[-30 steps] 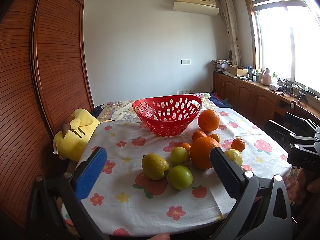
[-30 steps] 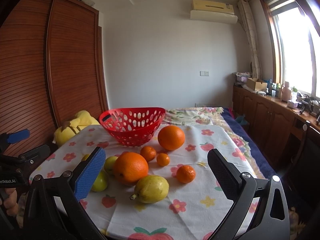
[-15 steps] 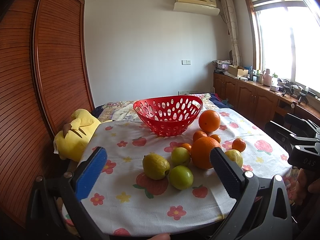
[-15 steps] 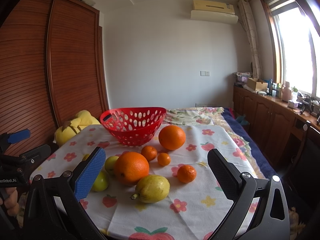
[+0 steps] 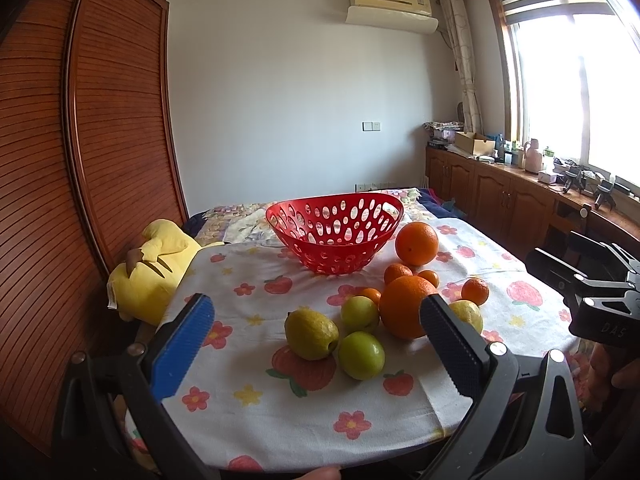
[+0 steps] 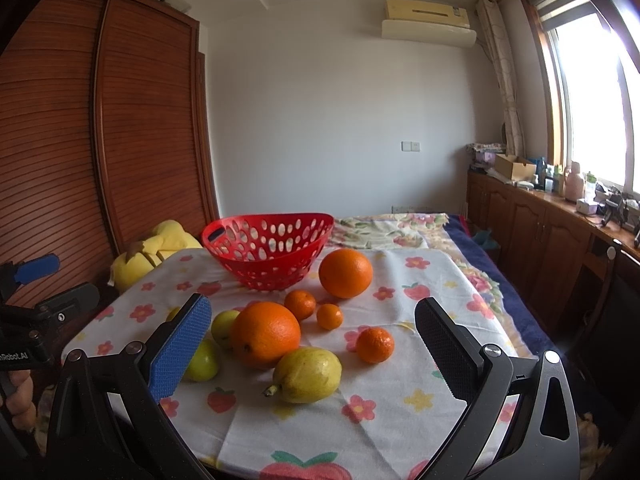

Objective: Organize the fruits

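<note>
On a cloth printed with strawberries and flowers, draped over the surface, sits a red plastic basket with oval holes, holding no fruit. Before it lie loose fruits: two large dimpled oranges, three small smooth tangerines, the nearest apart to the right, two round green fruits, and two pear-shaped yellow lemons. Left claw and right claw both gape wide and grip nothing, each with one blue ribbed pad and one black. A soft yellow plush toy leans at the left edge
</note>
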Available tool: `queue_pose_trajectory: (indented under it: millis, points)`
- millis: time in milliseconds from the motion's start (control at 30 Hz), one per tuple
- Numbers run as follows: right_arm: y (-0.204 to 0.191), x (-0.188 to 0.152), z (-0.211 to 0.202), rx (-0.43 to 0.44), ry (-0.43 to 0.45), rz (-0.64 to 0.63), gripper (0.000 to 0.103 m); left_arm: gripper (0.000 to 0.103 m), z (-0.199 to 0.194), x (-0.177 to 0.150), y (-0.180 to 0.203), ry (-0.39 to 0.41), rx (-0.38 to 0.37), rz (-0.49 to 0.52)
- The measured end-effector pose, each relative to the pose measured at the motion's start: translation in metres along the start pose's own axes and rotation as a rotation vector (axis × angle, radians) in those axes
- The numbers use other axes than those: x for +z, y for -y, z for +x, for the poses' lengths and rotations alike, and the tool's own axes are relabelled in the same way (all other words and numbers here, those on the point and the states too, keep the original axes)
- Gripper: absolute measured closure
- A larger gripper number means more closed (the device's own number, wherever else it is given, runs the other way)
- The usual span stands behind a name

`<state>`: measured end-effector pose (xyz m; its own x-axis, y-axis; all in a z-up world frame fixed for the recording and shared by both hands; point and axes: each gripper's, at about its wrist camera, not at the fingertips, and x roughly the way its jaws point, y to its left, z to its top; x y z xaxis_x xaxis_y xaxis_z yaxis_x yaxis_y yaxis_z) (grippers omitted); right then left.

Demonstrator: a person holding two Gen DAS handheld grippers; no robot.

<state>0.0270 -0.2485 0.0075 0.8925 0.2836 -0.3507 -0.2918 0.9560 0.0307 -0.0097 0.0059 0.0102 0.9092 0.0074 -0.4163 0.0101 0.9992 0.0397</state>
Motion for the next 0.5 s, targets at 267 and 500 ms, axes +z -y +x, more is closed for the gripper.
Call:
queue_pose_trajectory:
  millis: [267,500]
  points:
    - [-0.004,-0.005,0.004,0.007,-0.035,0.004,0.000,0.000,0.022,-0.012,-0.005,-0.074,-0.019,-0.028]
    - [0.000,-0.017,0.014,0.006,-0.084,0.003,0.000,0.000,0.044,-0.029,-0.008,-0.138,-0.022,-0.049]
